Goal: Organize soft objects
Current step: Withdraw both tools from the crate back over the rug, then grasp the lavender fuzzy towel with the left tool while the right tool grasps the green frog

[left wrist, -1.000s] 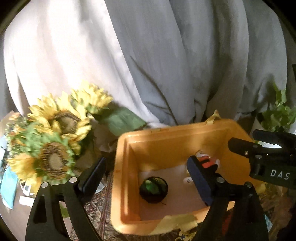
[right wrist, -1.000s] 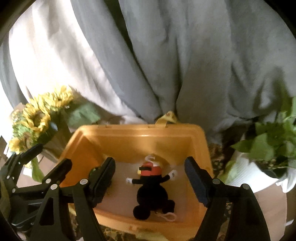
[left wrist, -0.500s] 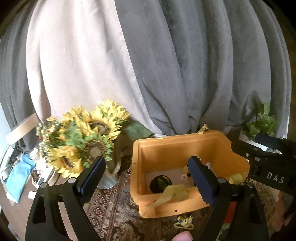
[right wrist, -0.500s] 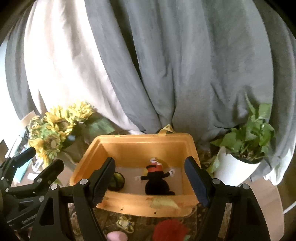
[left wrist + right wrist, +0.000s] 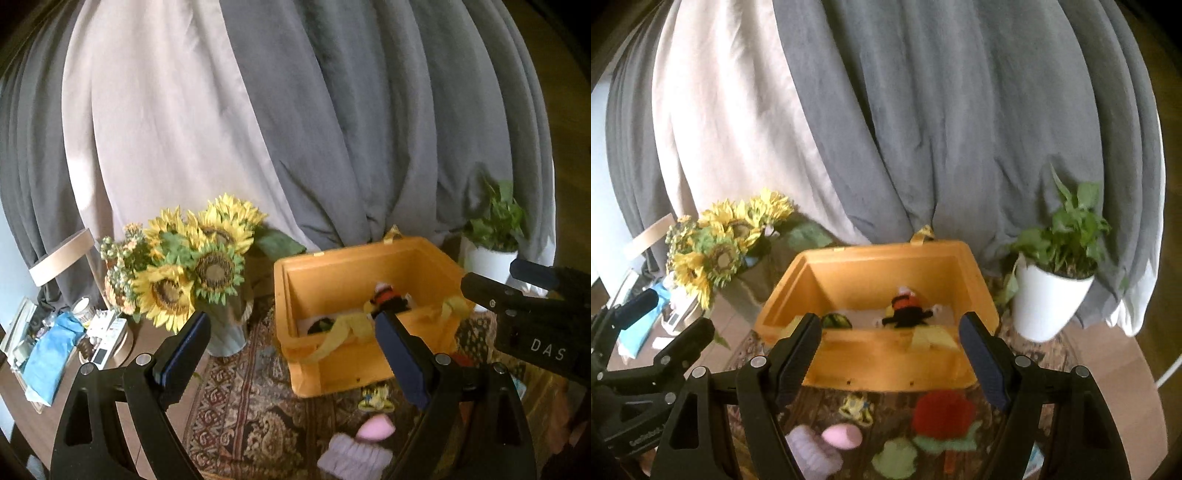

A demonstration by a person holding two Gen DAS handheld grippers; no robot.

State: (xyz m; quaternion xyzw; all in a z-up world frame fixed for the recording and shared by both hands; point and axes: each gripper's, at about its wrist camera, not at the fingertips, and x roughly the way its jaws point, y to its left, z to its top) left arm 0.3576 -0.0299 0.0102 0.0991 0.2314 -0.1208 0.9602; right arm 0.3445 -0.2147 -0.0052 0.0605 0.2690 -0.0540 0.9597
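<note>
Having been pulled back from the bin (image 5: 886,363), both grippers, left (image 5: 291,360) and right (image 5: 890,356), are seen open and empty; a black doll (image 5: 907,314) is left inside it, other soft toys (image 5: 942,408) waiting just before it.

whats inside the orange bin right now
Inside the orange plastic bin lie a black knitted doll with a red-orange head and a dark round green-patterned item. The near wall hides the floor's front part.
</note>
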